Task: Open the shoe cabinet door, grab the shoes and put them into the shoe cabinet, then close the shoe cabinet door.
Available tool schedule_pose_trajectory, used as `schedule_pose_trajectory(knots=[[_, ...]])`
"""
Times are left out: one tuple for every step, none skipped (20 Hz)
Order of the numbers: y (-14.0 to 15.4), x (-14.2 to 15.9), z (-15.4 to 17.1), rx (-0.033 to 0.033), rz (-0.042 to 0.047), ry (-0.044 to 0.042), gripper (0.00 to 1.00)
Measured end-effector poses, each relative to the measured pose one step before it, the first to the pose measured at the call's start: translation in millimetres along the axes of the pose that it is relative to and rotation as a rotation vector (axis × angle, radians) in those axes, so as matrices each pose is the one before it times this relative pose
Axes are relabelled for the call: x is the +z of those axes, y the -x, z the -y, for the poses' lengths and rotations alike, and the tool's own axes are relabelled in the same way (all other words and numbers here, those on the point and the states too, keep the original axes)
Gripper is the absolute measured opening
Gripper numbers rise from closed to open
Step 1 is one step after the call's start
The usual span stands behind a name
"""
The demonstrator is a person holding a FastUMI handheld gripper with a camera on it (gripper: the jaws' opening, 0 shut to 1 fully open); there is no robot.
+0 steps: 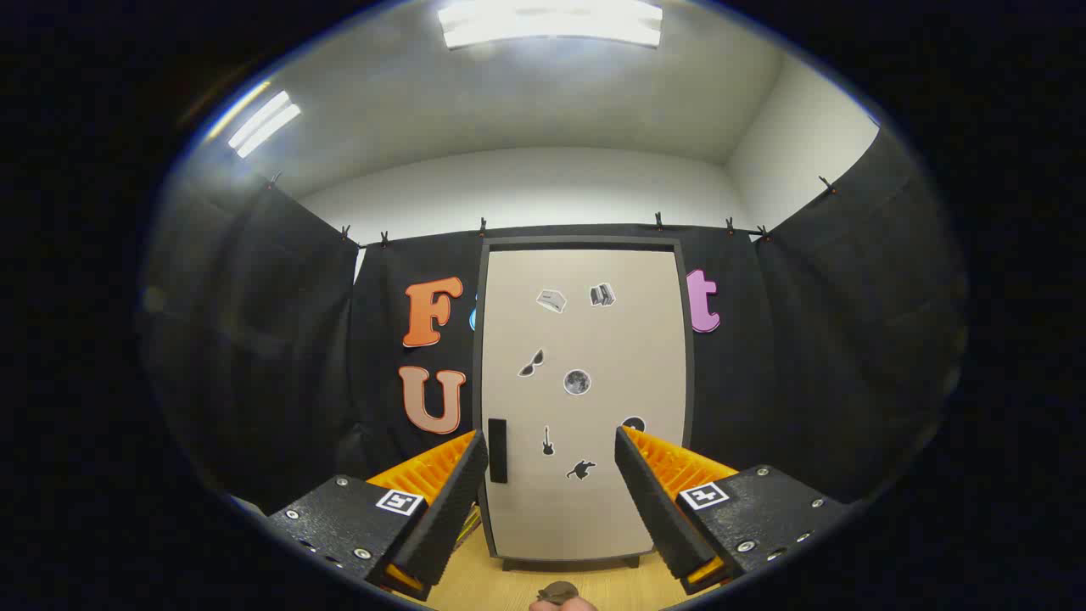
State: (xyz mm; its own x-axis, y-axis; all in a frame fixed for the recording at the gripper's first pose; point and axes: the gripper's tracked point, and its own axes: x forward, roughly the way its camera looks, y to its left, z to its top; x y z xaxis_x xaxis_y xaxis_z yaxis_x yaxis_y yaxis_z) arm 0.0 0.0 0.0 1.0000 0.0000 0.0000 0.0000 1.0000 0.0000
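Gripper (551, 441) is being held with fingers wide apart, nothing touched, shoe cabinet door (584, 399) closed beyond them, handle (497, 451) at its left edge, bare floor (501, 585) between.

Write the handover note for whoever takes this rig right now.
Tool: open, holding nothing, aimed at the shoe cabinet ahead.
Cabinet door: shut, stickers on its front; the dark handle sits at the door's edge, just beside one finger and beyond its tip.
A small brown thing lies on the wooden floor below the fingers, possibly a shoe, too little showing to tell.
Done: nothing yet.
Left: open the door, load the shoes, close it.
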Motion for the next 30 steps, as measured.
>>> schedule_pose_trajectory(knots=[[-0.3, -0.19, -0.28, 0.00116, -0.00136, -0.00037, 0.94], [0.01, -0.1, 0.32, 0.00113, -0.00206, -0.00012, 0.94], [-0.5, 0.17, -0.05, 0.00011, -0.00005, -0.0009, 0.94], [-0.81, -0.38, -0.25, 0.0009, -0.00126, -0.00091, 0.94], [-1.0, -0.15, -0.17, 0.00048, -0.00053, -0.00053, 0.94], [-0.44, -1.13, -0.21, 0.00035, -0.00075, 0.00032, 0.94], [-0.42, -0.22, -0.95, 0.00107, -0.00054, 0.00047, 0.94], [-0.6, -1.59, -0.7, 0.0024, -0.00339, 0.00009, 0.94], [-0.47, -0.9, -1.27, 0.00367, -0.0032, -0.00068, 0.94], [-2.92, -0.25, -2.04, 0.00279, -0.00179, -0.00127, 0.94], [-3.51, 0.32, -4.16, 0.00217, -0.00049, -0.0005, 0.94], [-3.82, -0.61, -6.13, 0.00125, -0.00064, -0.00038, 0.94], [-3.76, -1.14, -6.17, 0.00123, -0.00026, -0.00078, 0.94], [-3.07, -3.15, -3.71, 0.00122, -0.0005, -0.00066, 0.94], [-3.18, -3.1, -6.75, 0.00134, -0.00213, 0.00009, 0.94], [-4.02, -2.36, -5.86, 0.00183, -0.0032, -0.00071, 0.94], [-3.31, -2.45, -5.62, 0.00252, -0.00038, 0.0002, 0.94], [-3.71, -2.53, -5.62, -0.00109, -0.00394, 0.00223, 0.94], [-3.78, -2.09, -3.34, -0.00237, -0.00151, 0.00142, 0.94], [-3.34, -1.85, -4.46, -0.00192, 0.00257, -0.0007, 0.94], [-4.66, -1.09, -4.11, -0.00056, -0.00051, -0.00107, 0.94], [-5.2, -2.28, -2.99, -0.00203, -0.00378, -0.00189, 0.94], [-6.69, -2.28, -2.9, 0.00137, -0.00257, -0.00193, 0.94], [-6.53, -1.24, -2.99, 0.00371, 0.00138, 0.0, 0.94], [-6.98, -2.02, -2.07, -0.00014, 0.00216, 0.00411, 0.94], [-8.16, -3.46, -0.78, -0.00254, 0.00063, 0.00649, 0.94], [-8.67, -5.02, -1.8, -0.00023, -0.00237, 0.00611, 0.94], [-9.17, -5.27, -1.56, 0.00479, -0.00774, 0.00348, 0.94], [-8.34, -5.36, -2.56, 0.00945, -0.0036, 0.00131, 0.94], [-9.47, -4.56, -2.2, 0.00611, -0.00107, 0.00106, 0.94]])
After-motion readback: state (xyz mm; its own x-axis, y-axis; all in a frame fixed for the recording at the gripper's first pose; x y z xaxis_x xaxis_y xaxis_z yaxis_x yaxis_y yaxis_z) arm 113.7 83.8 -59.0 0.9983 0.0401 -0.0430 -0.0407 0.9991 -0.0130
